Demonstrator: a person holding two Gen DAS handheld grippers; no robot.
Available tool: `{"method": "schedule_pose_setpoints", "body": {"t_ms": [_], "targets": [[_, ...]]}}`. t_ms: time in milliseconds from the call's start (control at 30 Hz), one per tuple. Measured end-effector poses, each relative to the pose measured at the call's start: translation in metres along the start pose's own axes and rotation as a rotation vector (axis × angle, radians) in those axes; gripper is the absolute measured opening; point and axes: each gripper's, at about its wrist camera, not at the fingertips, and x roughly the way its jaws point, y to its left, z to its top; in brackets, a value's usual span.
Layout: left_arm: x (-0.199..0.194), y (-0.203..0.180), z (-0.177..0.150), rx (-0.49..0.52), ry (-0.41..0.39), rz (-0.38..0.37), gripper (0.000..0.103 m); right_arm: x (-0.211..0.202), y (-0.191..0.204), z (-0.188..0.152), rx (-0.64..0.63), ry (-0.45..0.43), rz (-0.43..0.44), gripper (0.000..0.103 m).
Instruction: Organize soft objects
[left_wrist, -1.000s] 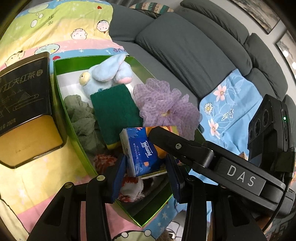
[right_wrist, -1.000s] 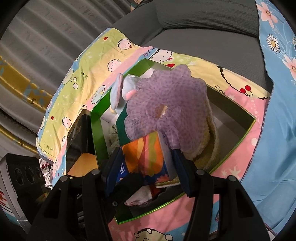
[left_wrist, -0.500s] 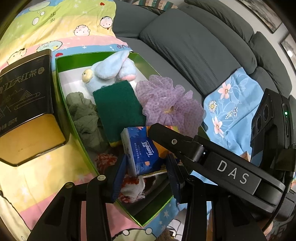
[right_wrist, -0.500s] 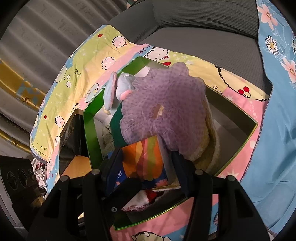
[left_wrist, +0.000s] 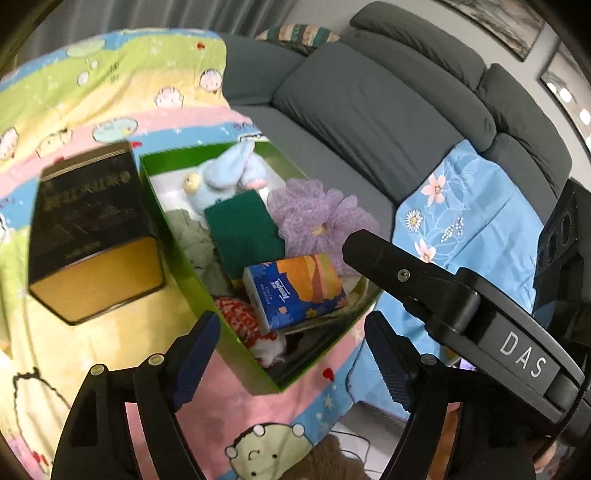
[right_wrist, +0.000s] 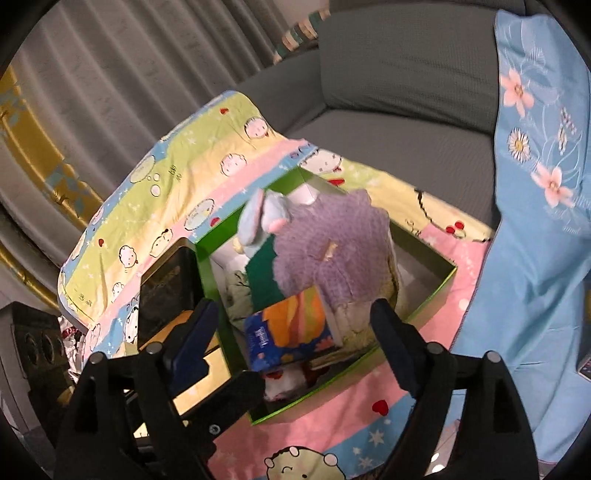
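A green box (left_wrist: 177, 254) is sitting in the middle of the frame on a pastel cartoon-print blanket (left_wrist: 110, 92) spread over a grey sofa (left_wrist: 369, 110). Lying on top of the pile inside it is a blue and orange tissue pack (left_wrist: 295, 290), tilted, near the lower end of the box. Above it in the frame are resting a dark green sponge (left_wrist: 243, 236), a purple mesh bath puff (left_wrist: 317, 221), a light blue plush toy (left_wrist: 225, 177), a grey-green cloth (left_wrist: 192, 236) and a red and white fabric piece (left_wrist: 240, 317). A black and gold tin (left_wrist: 88, 236) is standing just left of the box. A light blue floral cloth (left_wrist: 461, 221) is draping the sofa at right. The left hand-held gripper (left_wrist: 291, 354) is hovering at the bottom of the frame, its jaws opening wide and gripping nothing, the pack lying apart from its pads. In the right wrist view, the right hand-held gripper (right_wrist: 295, 336) is likewise opening, empty, its pads clear of the pack on either side.
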Motion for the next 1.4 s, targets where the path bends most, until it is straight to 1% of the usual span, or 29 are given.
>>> {"method": "schedule_pose_setpoints", "body": {"t_ms": [33,200,233,267,367,433,500,633,733,1000,1400], "targets": [[-0.006,-0.002,-0.002,0.012,-0.012,0.006,0.081,-0.005,0.003,-0.001,-0.011,-0.014,0.0,0.091],[-0.03,-0.012,-0.01,0.071,-0.083,0.049,0.083,-0.022,0.022,-0.01,-0.059,-0.052,0.006,0.094],[-0.036,-0.013,-0.014,0.08,-0.099,0.059,0.084,-0.026,0.026,-0.012,-0.07,-0.061,0.006,0.094],[-0.04,-0.014,-0.016,0.088,-0.111,0.068,0.087,-0.028,0.028,-0.014,-0.076,-0.067,0.006,0.095],[-0.054,-0.015,-0.024,0.094,-0.157,0.1,0.089,-0.039,0.035,-0.022,-0.092,-0.091,0.004,0.099],[-0.063,-0.012,-0.03,0.092,-0.179,0.119,0.089,-0.043,0.039,-0.027,-0.097,-0.092,0.022,0.101],[-0.07,-0.01,-0.035,0.089,-0.199,0.15,0.089,-0.049,0.042,-0.031,-0.099,-0.103,0.016,0.102],[-0.082,-0.004,-0.044,0.076,-0.22,0.214,0.089,-0.062,0.05,-0.04,-0.125,-0.134,0.005,0.102],[-0.089,-0.001,-0.052,0.065,-0.225,0.239,0.089,-0.07,0.054,-0.045,-0.132,-0.145,0.005,0.102],[-0.097,-0.004,-0.063,0.066,-0.212,0.254,0.089,-0.087,0.064,-0.056,-0.168,-0.182,-0.032,0.102],[-0.106,-0.002,-0.07,0.062,-0.216,0.259,0.089,-0.095,0.066,-0.063,-0.172,-0.185,-0.073,0.102]]}}
